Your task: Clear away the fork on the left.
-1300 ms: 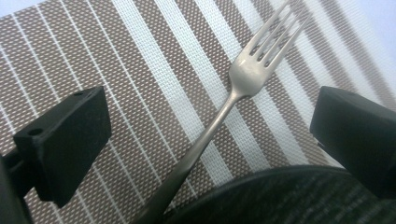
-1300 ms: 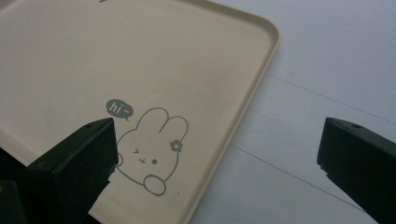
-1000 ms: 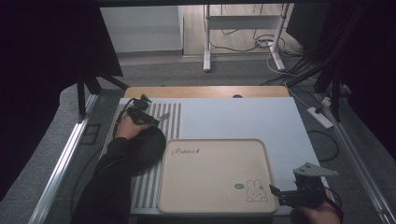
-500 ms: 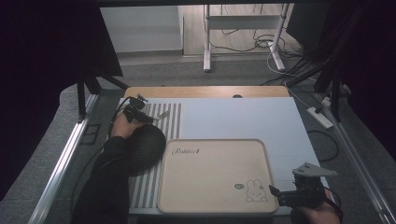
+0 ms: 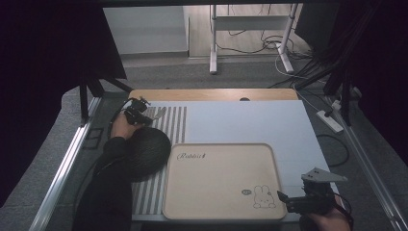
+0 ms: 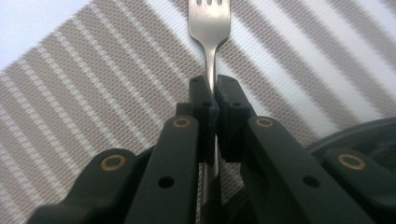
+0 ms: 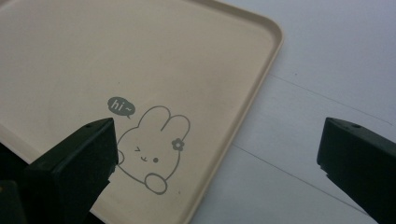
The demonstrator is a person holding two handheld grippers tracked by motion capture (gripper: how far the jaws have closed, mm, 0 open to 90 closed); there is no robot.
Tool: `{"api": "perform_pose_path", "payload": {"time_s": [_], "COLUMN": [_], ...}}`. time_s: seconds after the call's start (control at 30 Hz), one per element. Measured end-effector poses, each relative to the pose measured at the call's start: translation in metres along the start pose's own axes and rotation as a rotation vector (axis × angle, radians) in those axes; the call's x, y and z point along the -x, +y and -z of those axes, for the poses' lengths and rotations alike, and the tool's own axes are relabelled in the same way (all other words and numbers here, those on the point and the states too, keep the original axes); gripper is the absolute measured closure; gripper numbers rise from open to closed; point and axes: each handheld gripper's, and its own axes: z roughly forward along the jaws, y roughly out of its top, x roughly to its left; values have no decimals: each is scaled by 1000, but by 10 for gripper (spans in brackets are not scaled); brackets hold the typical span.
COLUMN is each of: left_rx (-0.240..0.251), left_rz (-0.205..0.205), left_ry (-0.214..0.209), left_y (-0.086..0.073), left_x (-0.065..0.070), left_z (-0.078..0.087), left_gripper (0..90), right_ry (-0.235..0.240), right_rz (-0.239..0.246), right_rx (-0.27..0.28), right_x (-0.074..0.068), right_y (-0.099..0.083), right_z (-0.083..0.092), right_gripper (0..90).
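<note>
A steel fork (image 6: 210, 18) lies on the striped placemat (image 6: 93, 93), tines pointing away from me. My left gripper (image 6: 212, 88) has just been closing and is now shut on the fork's handle, which is pinched between its pads. In the high view that left gripper (image 5: 138, 113) sits at the mat's far left, with the fork (image 5: 158, 114) sticking out to its right. My right gripper (image 7: 218, 128) stands open with nothing between its jaws, above the front right corner of the beige tray (image 7: 140, 56). In the high view the right gripper (image 5: 284, 197) is at the table's front right.
A dark round bowl (image 5: 144, 151) rests on the placemat (image 5: 175, 120) just in front of the left hand, touching the beige tray (image 5: 216, 211). The tray carries a rabbit drawing (image 5: 263, 197). A pale table sheet (image 5: 250, 120) stretches behind it.
The left gripper has shifted slightly to the left at the far end of the mat and looks narrower. The right gripper has stayed where it was.
</note>
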Motion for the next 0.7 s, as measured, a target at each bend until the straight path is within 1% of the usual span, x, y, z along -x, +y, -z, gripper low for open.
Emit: {"api": "perform_pose_path", "payload": {"time_s": [0.07,0.13,0.17,0.2,0.33,0.4,0.43,0.5,0.53,0.57,0.63,0.7], "left_rx": [-17,-33,-41,-41,-55,-62,-70,-79,-79,-77,-67,-66], "left_rz": [-1,-1,-1,-1,19,28,37,42,51,53,72,108], "left_ry": [13,36,53,53,72,64,46,29,9,-2,-31,-79], "left_y": [-2,-4,-8,-8,-16,-20,-23,-26,-28,-30,-33,-36], "left_x": [-3,-6,-10,-10,-19,-23,-25,-26,-26,-25,-24,-19], "left_z": [2,5,10,10,26,35,39,44,46,47,49,50], "left_gripper": [862,862,862,862,862,862,861,862,861,861,861,861], "right_ry": [1,1,1,1,0,-1,-1,-1,-3,-3,-3,-3], "right_rz": [-1,-1,0,0,3,3,3,3,3,3,4,6], "right_rx": [0,0,-2,-2,-4,-4,-3,-3,-4,-4,-3,-3], "right_x": [0,0,0,0,0,0,-1,-1,-1,-1,-1,-1], "right_y": [0,0,0,0,0,0,0,0,0,0,0,0], "right_z": [0,0,0,0,-1,-1,-1,-1,0,0,0,0], "right_gripper": [0,0,0,0,0,0,0,0,0,0,0,0]}}
